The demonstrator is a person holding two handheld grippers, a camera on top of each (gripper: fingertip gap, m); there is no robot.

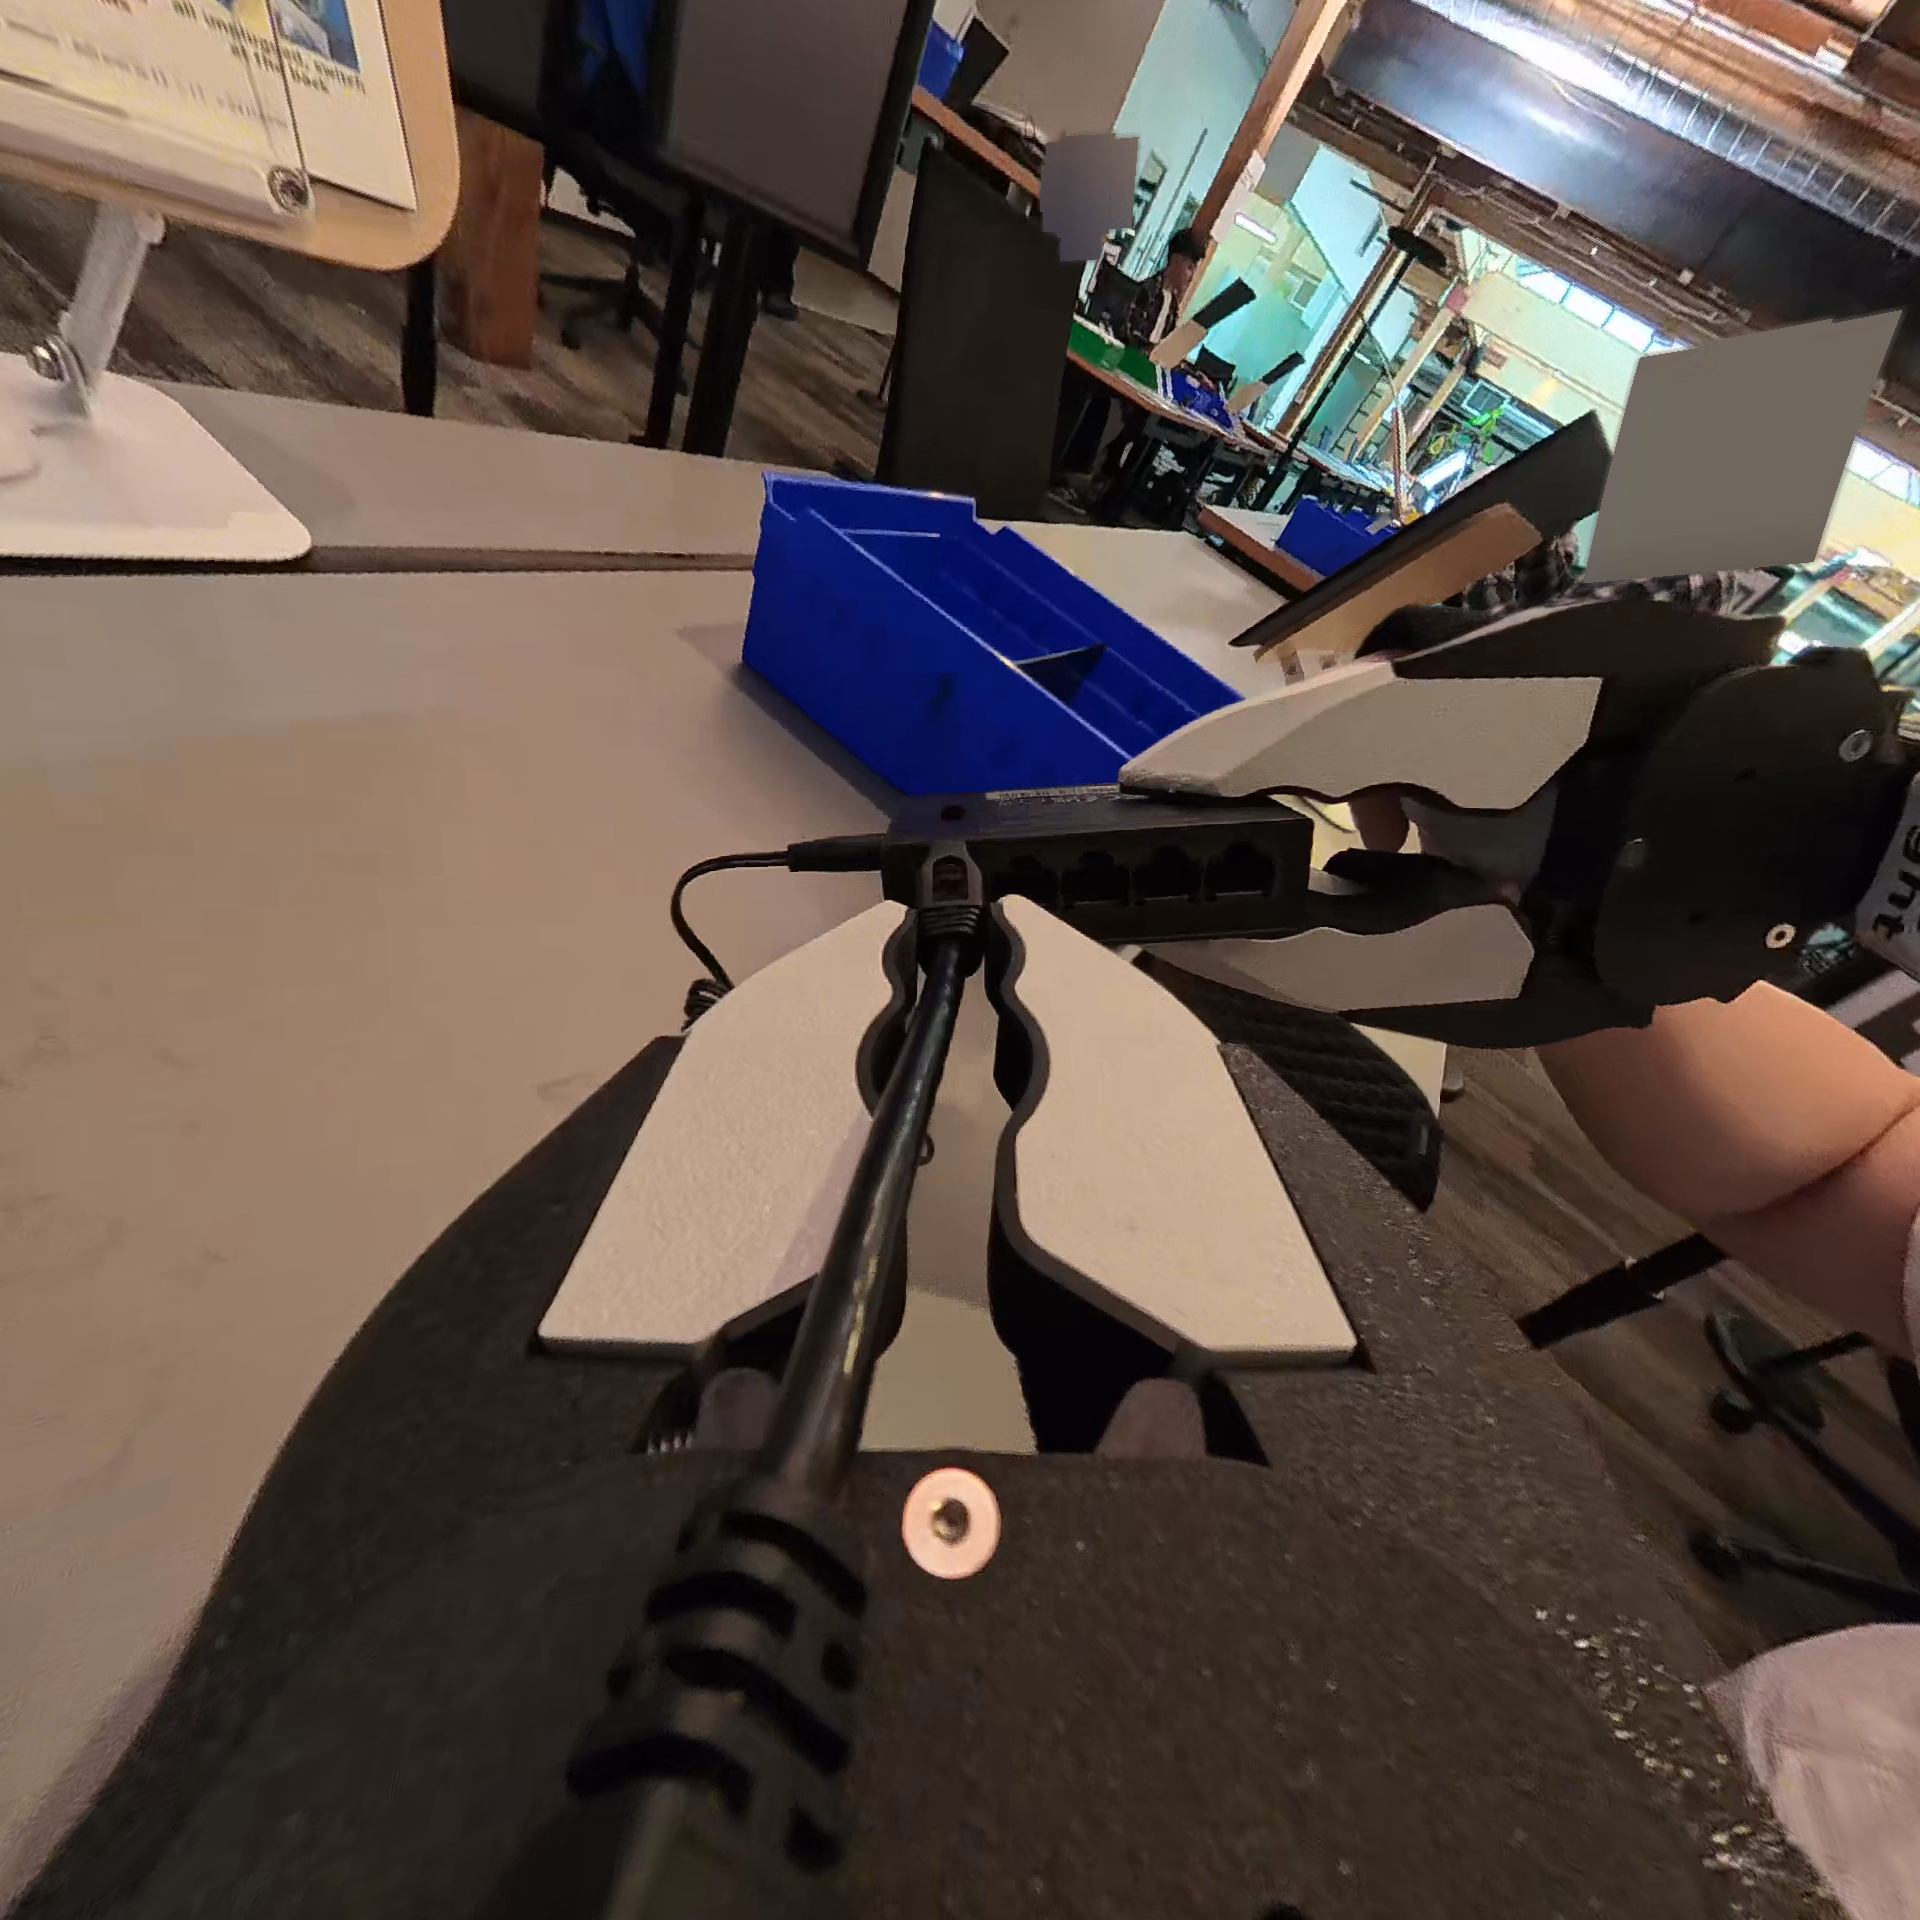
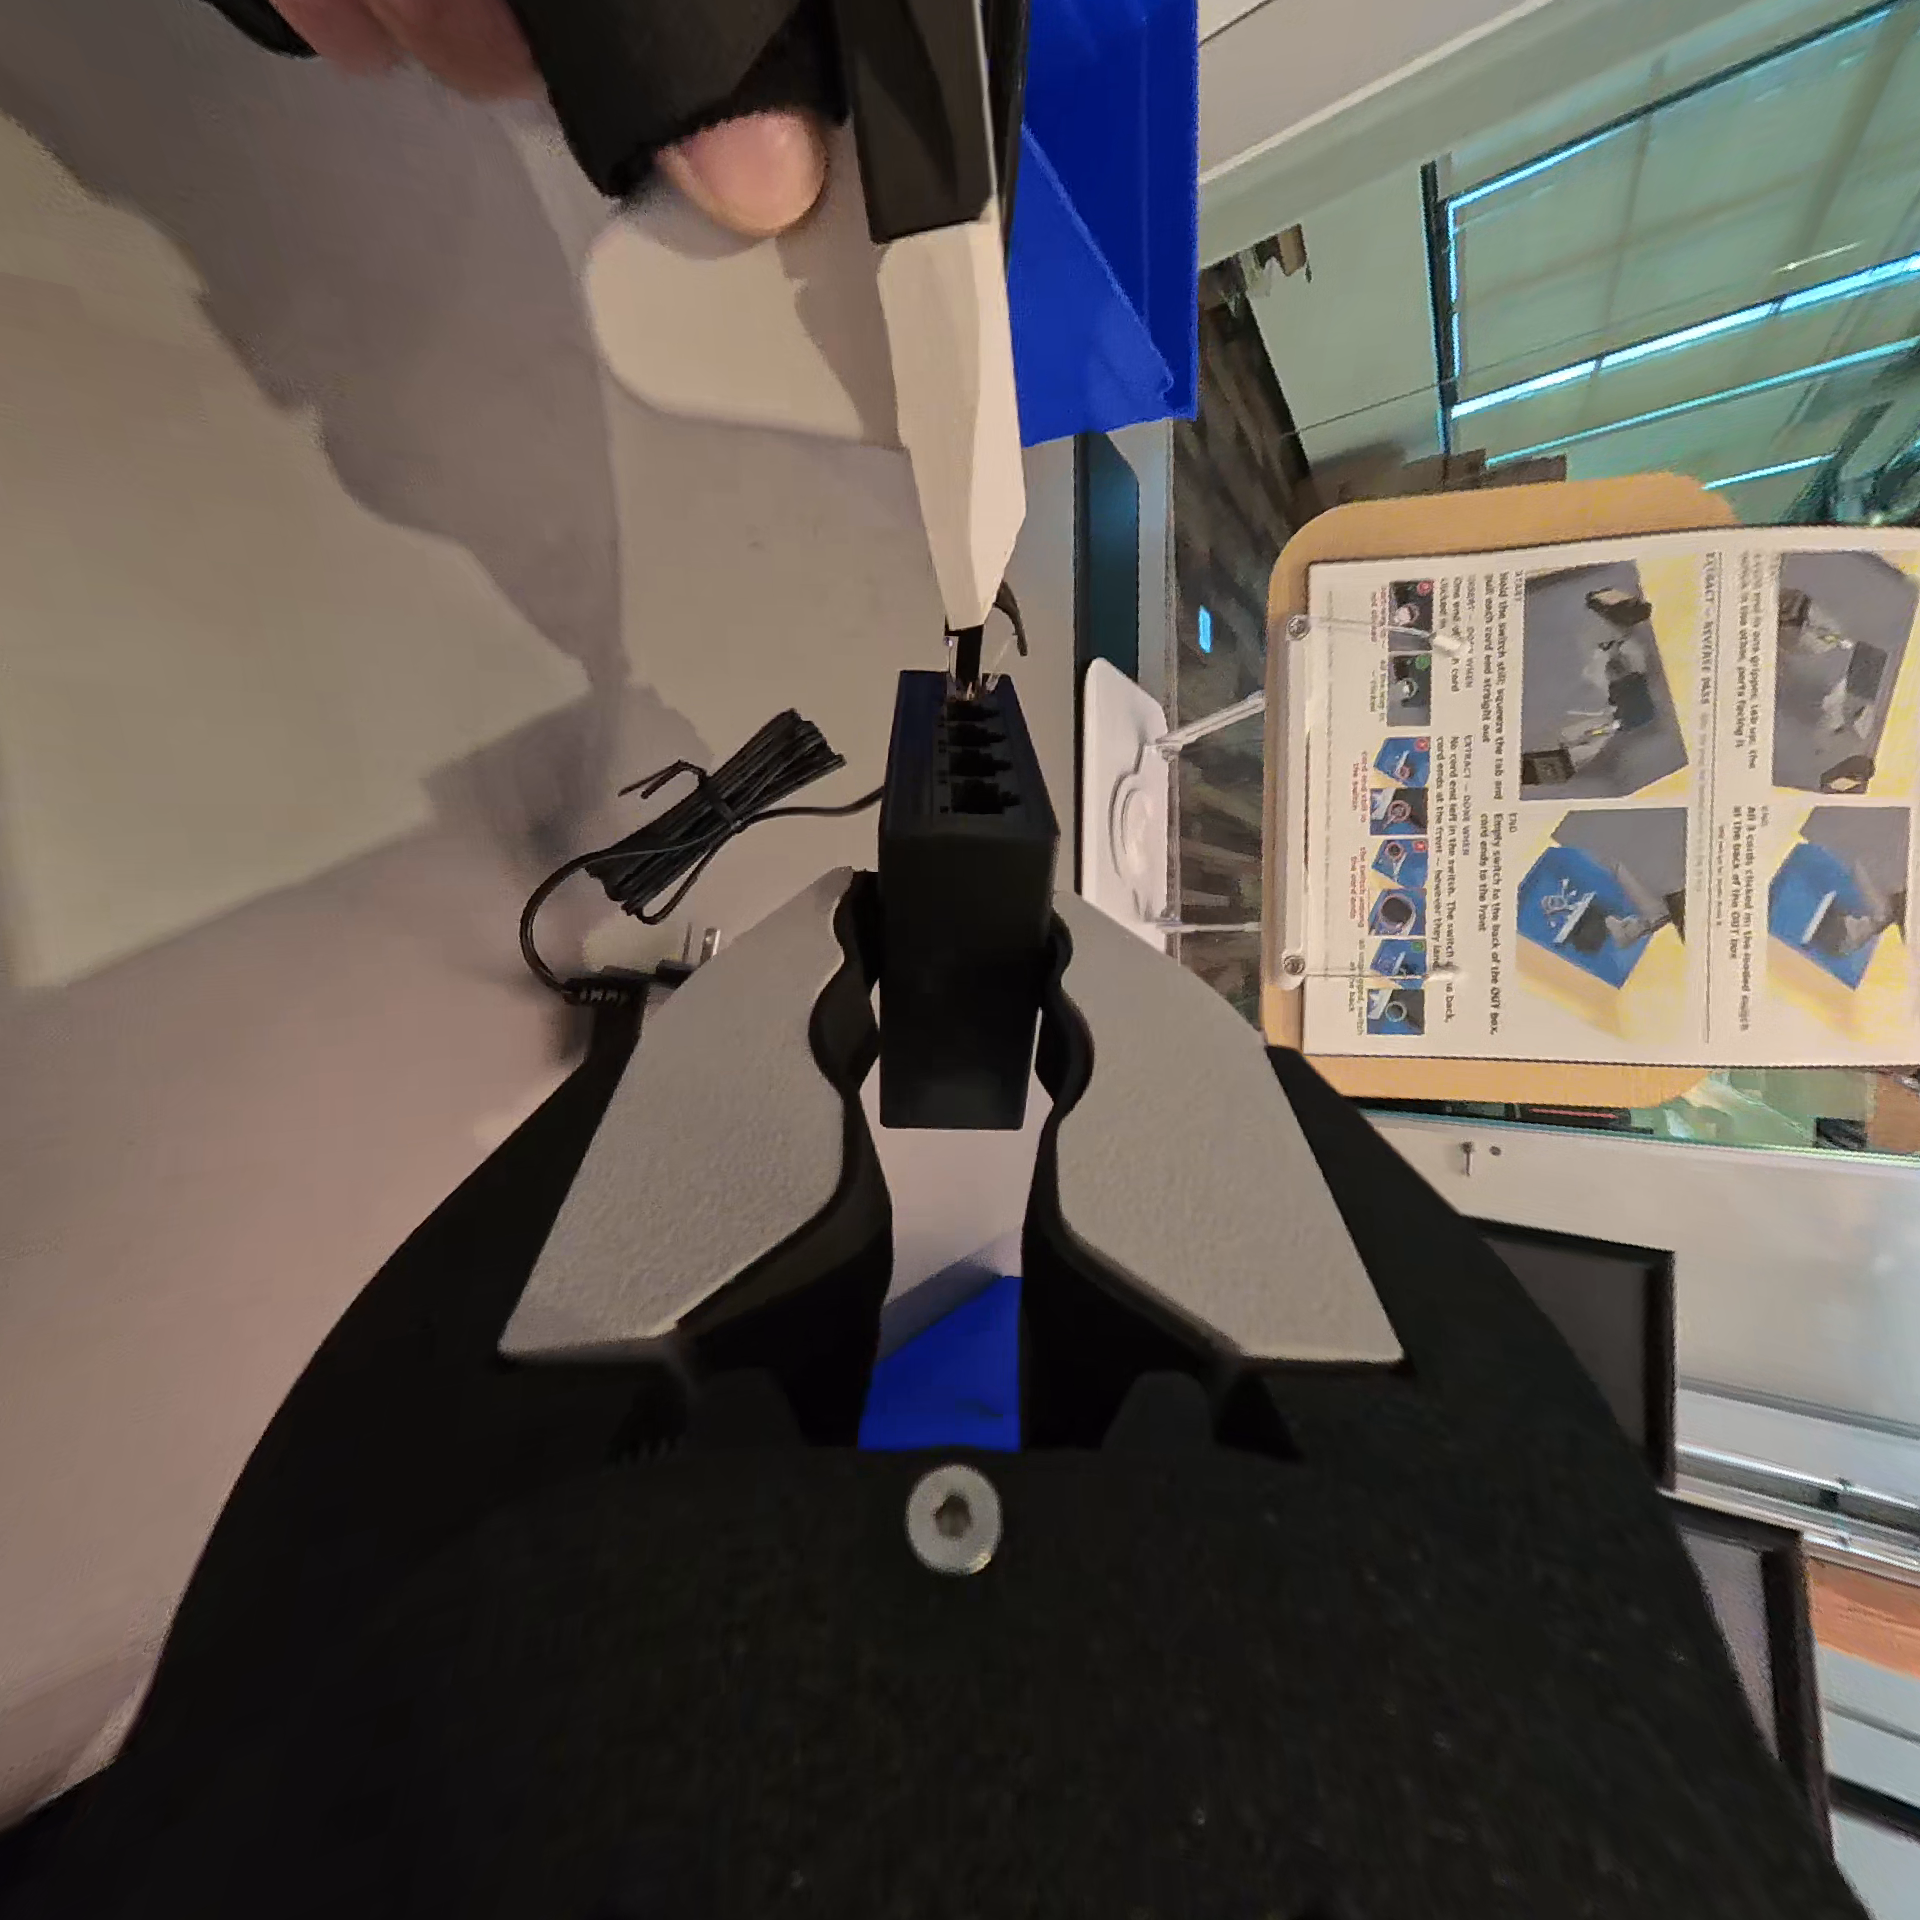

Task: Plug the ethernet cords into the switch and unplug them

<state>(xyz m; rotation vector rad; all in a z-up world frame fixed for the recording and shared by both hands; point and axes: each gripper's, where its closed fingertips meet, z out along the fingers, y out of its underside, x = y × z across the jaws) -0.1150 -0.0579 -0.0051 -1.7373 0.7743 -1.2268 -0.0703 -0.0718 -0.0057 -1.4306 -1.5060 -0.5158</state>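
Note:
My left gripper (image 1: 951,920) is shut on the black ethernet cord (image 1: 914,1091), with the pads pressing its ribbed boot just behind the plug (image 1: 948,878). The plug sits in the mouth of the leftmost port of the black switch (image 1: 1143,831); I cannot tell how deep. The cord's other end trails back over my left gripper's body. My right gripper (image 2: 956,914) is shut on the switch (image 2: 961,883), clamping its top and bottom faces, and it also shows at the right in the left wrist view (image 1: 1226,831). The other ports are bare. In the right wrist view, the left gripper's white finger (image 2: 966,468) holds the plug (image 2: 971,665) at the far port.
A blue bin (image 1: 935,644) stands just behind the switch. The switch's thin power cord (image 2: 717,810) lies bundled on the grey table (image 1: 364,779), with its wall plug beside it. An instruction board (image 2: 1558,810) on a white stand (image 1: 135,468) stands at the far side. Spacing between my two grippers at the tips: around 5 centimeters.

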